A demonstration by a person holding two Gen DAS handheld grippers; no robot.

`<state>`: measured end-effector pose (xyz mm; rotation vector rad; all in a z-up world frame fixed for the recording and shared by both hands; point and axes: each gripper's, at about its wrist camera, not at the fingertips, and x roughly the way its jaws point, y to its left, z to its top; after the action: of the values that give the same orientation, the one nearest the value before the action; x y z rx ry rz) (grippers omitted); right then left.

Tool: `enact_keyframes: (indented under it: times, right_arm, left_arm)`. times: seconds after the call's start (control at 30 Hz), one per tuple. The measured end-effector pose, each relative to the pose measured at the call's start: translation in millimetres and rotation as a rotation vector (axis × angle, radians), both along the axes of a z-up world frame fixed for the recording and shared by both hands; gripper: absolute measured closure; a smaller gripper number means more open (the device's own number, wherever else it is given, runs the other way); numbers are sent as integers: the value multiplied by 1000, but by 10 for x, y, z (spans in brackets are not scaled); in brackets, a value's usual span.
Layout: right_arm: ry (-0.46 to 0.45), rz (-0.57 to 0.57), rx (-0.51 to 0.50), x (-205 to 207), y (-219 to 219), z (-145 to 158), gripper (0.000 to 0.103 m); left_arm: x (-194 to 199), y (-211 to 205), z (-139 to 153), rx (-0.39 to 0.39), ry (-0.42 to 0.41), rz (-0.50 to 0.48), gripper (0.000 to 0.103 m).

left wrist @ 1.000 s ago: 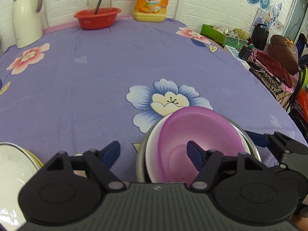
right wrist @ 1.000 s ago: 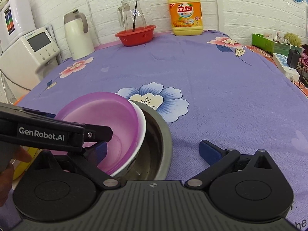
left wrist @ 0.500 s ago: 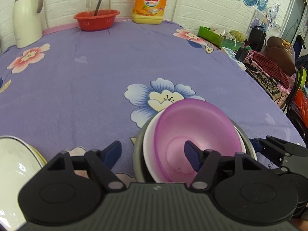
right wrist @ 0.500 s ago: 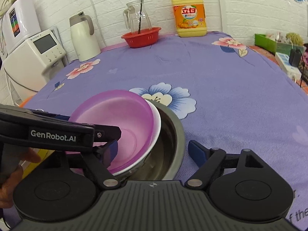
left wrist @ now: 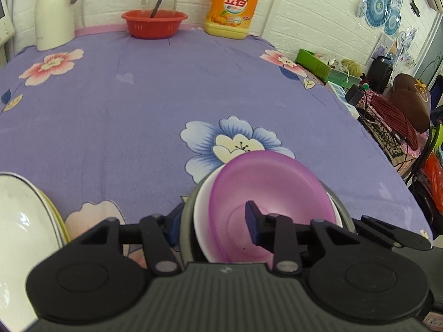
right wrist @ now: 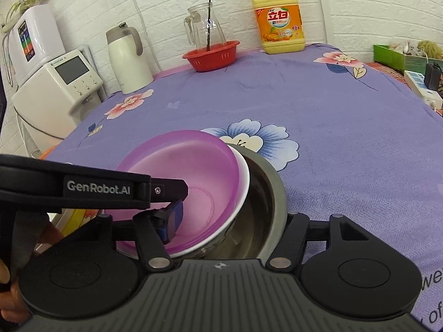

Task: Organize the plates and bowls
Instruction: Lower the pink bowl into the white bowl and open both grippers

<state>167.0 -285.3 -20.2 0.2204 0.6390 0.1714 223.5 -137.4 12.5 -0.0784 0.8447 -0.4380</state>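
A purple bowl (left wrist: 265, 193) sits tilted inside a white bowl (left wrist: 200, 215), and both are nested in a steel bowl (left wrist: 187, 215) on the purple cloth. My left gripper (left wrist: 213, 227) straddles the near rims of the stack, one finger outside the steel bowl and one inside the purple bowl. My right gripper (right wrist: 229, 221) straddles the stack too, its left finger (right wrist: 173, 218) inside the purple bowl (right wrist: 191, 171) and its right finger hidden behind the steel bowl (right wrist: 271, 193). White plates (left wrist: 19, 221) lie stacked at the left.
At the table's far edge stand a white thermos (left wrist: 54, 11), a red basket (left wrist: 153, 23) with a glass pitcher, and a yellow detergent jug (left wrist: 231, 7). A white appliance (right wrist: 58, 91) stands left of the table. Clutter and a green box (left wrist: 321, 66) lie to the right.
Both grippers have narrowed around the bowl stack's rims and moved in closer. The stack has shifted slightly nearer in both views.
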Motion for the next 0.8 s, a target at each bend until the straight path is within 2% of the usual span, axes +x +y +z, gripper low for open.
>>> enact_keyframes:
  times: [0.23,0.37,0.47,0.67,0.8]
  right_arm:
    - [-85,-13,-67,-158,208,307,2]
    - [-135,53,-74,-199,515,473,2]
    - [-153,134,-51,-165,847,534,2]
    - [-134,305,-7,-13,1565,503,2]
    - [-92,368,-6,66,1877,403,1]
  left_arm:
    - [-190,303,318,-69,-96,16,71]
    - [-365,705,469,-65,-149,92,71]
    - [-502,1085,530,-30,-177,182,71]
    - [-665,1815,450,24,-176,363,72]
    - [-659,2100,286,13,-137,421,72]
